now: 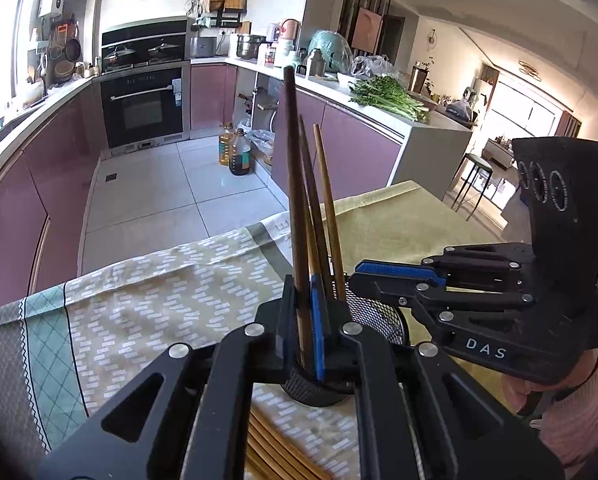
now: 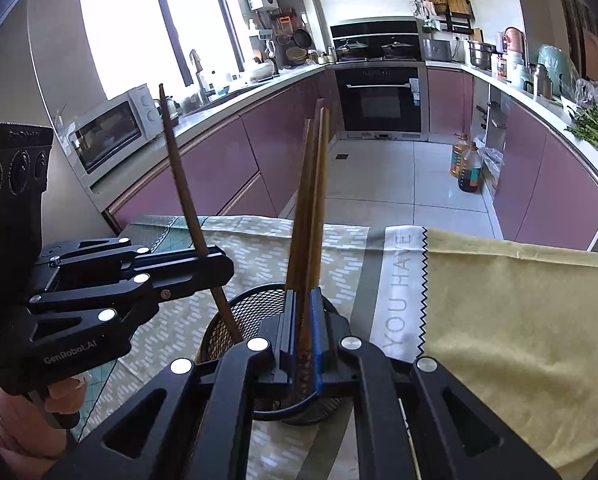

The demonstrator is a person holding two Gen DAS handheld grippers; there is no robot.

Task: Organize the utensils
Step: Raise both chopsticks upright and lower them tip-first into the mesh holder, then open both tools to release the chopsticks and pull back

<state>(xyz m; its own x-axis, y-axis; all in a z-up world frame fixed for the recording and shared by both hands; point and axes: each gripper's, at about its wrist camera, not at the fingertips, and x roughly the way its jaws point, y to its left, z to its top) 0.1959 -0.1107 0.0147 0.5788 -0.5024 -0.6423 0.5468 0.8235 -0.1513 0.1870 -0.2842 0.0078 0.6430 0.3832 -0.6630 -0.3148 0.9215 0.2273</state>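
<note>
Over one mesh cup (image 2: 235, 320), the left tool (image 1: 303, 312) clamps one dark chopstick (image 1: 293, 184); the right tool (image 2: 299, 328) clamps two chopsticks (image 2: 317, 200).

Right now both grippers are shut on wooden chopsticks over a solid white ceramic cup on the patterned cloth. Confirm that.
One thing is wrong: the holder is a black wire-mesh cup, not solid white ceramic, as the right wrist view shows. The left gripper and right gripper are each shut on wooden chopsticks above it, over the patterned cloth.
</note>
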